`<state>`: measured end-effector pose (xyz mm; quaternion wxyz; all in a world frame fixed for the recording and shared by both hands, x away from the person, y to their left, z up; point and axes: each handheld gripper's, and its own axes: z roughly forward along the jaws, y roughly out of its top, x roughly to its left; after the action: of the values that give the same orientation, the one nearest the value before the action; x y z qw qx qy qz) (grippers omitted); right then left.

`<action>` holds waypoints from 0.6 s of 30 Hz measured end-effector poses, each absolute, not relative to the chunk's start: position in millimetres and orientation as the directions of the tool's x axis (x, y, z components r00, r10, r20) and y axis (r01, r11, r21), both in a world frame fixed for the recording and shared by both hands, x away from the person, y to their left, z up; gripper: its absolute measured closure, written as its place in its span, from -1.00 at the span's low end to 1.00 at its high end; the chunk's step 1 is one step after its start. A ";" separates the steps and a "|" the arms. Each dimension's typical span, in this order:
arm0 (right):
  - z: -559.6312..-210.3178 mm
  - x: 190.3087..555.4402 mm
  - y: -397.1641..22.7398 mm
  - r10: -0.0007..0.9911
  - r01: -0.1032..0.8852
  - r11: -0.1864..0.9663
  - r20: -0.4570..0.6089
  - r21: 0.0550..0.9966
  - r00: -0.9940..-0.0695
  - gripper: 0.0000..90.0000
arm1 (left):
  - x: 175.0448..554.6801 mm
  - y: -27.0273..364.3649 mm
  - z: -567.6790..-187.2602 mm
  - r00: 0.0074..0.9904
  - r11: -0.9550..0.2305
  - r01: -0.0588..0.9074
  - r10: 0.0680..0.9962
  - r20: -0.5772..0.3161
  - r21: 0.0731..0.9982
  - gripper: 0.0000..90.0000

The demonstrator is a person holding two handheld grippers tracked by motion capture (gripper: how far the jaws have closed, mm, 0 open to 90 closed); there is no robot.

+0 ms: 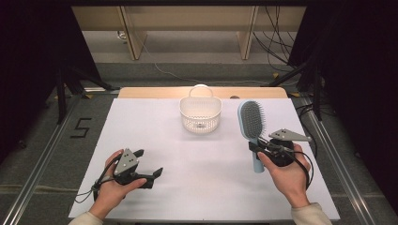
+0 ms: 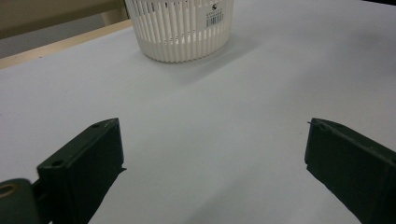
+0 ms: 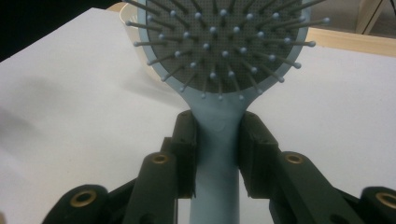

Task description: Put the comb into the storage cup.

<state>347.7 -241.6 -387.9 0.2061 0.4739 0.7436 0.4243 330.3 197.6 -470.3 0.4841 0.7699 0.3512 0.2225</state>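
A light blue hairbrush (image 1: 252,122) with a grey bristle pad is held at the right of the white table, bristles up. My right gripper (image 1: 255,146) is shut on its handle; in the right gripper view both pads press the blue handle (image 3: 217,149) just below the head. A white slatted basket (image 1: 200,114) stands at the back middle of the table, left of the brush head. My left gripper (image 1: 149,162) rests at the front left with its jaws wide apart and nothing between them. In the left gripper view (image 2: 212,154) the basket (image 2: 180,28) stands ahead.
The white table top (image 1: 202,183) ends in a wooden strip at the back. Beyond it are wooden legs, loose cables and dark stands on the floor. A metal rail (image 1: 328,145) runs along the table's right side.
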 end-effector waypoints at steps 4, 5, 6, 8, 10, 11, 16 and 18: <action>-386.5 349.0 -241.4 0.881 0.526 0.185 0.097 0.830 -0.463 0.57 | 330.2 197.5 -470.3 0.654 -0.285 0.325 0.757 0.003 0.902 -0.91; -386.2 349.4 -241.4 0.880 0.523 0.186 0.095 0.832 -0.465 0.57 | 330.3 197.6 -470.2 0.655 -0.286 0.324 0.756 0.005 0.902 -0.91; -386.0 349.6 -241.2 0.881 0.521 0.185 0.095 0.833 -0.464 0.57 | 330.3 197.7 -470.2 0.654 -0.286 0.324 0.756 0.005 0.902 -0.91; -385.5 350.1 -240.7 0.880 0.520 0.185 0.095 0.834 -0.466 0.57 | 330.3 197.8 -470.3 0.654 -0.285 0.325 0.757 0.003 0.902 -0.91; -385.3 350.8 -240.1 0.879 0.518 0.184 0.096 0.835 -0.467 0.57 | 330.4 197.8 -470.3 0.654 -0.284 0.325 0.757 0.002 0.902 -0.91; -385.1 351.2 -239.8 0.879 0.518 0.185 0.096 0.835 -0.467 0.57 | 330.4 197.8 -470.3 0.654 -0.284 0.324 0.757 0.003 0.902 -0.91; -383.6 352.6 -238.5 0.878 0.512 0.180 0.098 0.840 -0.468 0.57 | 330.3 197.7 -470.3 0.654 -0.283 0.324 0.756 0.003 0.903 -0.91; -382.9 353.1 -238.1 0.878 0.507 0.179 0.095 0.843 -0.469 0.57 | 330.2 197.6 -470.3 0.653 -0.281 0.324 0.757 0.001 0.903 -0.91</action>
<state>353.1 -238.1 -382.9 0.2128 0.4693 0.7377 0.4361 330.2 197.6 -470.3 0.4855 0.7686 0.3518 0.2231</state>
